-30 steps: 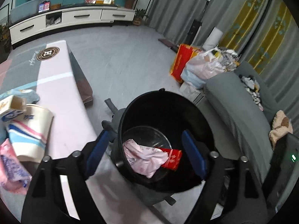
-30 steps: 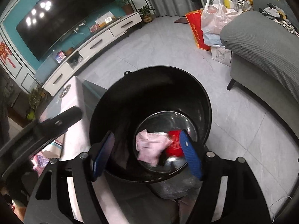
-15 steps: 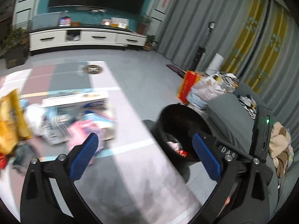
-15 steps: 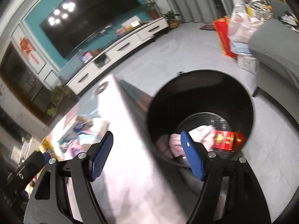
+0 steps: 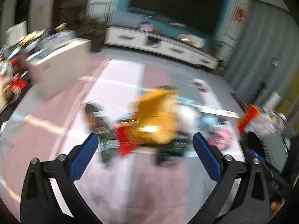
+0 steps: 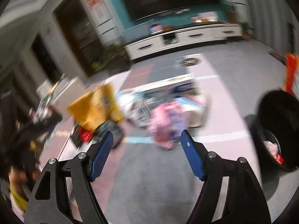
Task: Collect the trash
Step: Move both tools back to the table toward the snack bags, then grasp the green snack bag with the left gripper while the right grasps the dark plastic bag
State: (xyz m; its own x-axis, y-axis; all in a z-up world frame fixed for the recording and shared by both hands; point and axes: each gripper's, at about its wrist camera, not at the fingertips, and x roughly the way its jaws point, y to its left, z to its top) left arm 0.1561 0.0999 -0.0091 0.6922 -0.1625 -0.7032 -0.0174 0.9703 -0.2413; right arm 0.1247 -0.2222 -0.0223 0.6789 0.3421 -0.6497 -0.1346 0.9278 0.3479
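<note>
Both views are motion-blurred. My left gripper [image 5: 144,141] is open and empty above the table, facing a heap of trash: a yellow bag [image 5: 157,119], a red packet [image 5: 126,140] and green wrappers [image 5: 101,130]. My right gripper [image 6: 146,140] is open and empty, facing a pink wrapper [image 6: 165,125] and the yellow bag [image 6: 95,110]. The black trash bin [image 6: 276,128] stands at the right table edge with pink and red trash inside. It also shows in the left wrist view [image 5: 258,145].
A long white box [image 6: 168,85] and a paper cup [image 6: 196,108] lie behind the pink wrapper. A white TV cabinet [image 5: 158,43] stands at the far wall. A white side cabinet [image 5: 56,67] is at the left. Red and white bags [image 5: 261,117] sit on the floor at the right.
Both grippers have swung left, away from the bin, and now face the trash heap on the table. The bin has moved to the right edge of both views. Both stay open.
</note>
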